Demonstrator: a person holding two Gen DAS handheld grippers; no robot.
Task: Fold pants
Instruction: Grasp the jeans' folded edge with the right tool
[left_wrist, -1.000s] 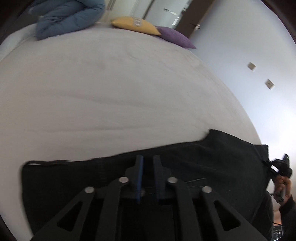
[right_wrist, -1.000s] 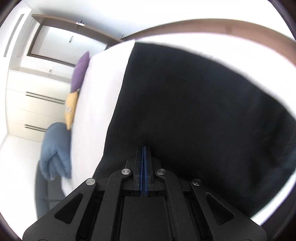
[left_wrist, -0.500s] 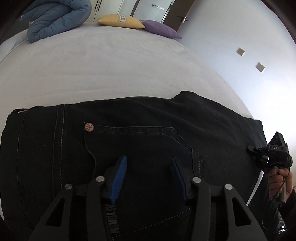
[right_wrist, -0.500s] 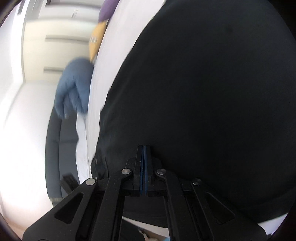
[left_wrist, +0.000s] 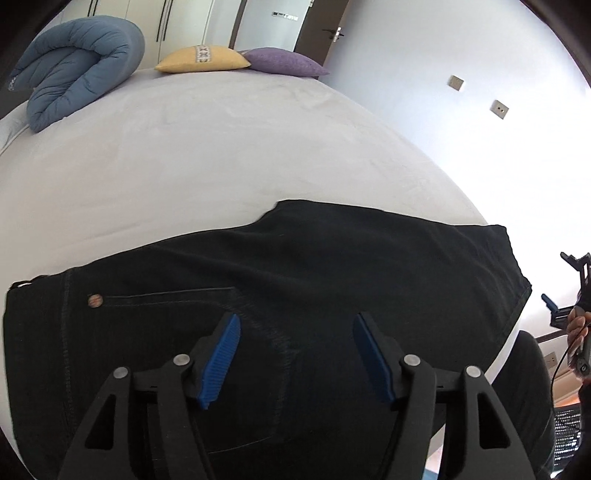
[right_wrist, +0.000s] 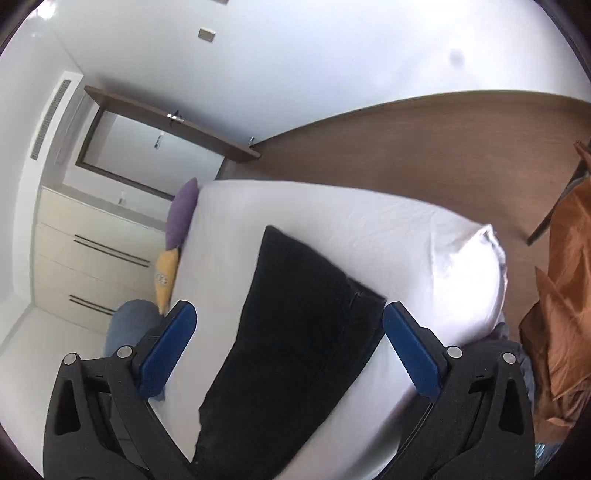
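Observation:
The black pants (left_wrist: 295, 295) lie folded flat on the white bed (left_wrist: 184, 147), near its front edge, back pocket and a copper rivet (left_wrist: 94, 300) facing up. My left gripper (left_wrist: 293, 319) is open and empty, just above the pocket area. My right gripper (right_wrist: 288, 314) is open and empty, raised off the far end of the pants (right_wrist: 295, 332), and it also shows at the right edge of the left wrist view (left_wrist: 576, 295).
A rolled blue duvet (left_wrist: 74, 66), a yellow cushion (left_wrist: 201, 59) and a purple cushion (left_wrist: 284, 62) lie at the far end of the bed. A white wall with sockets is to the right. Orange fabric (right_wrist: 565, 295) hangs beside the wooden floor (right_wrist: 443, 147).
Both grippers have let go of the pants and opened wide. The pants have been laid down flat on the bed. The right gripper has pulled back and up from the cloth.

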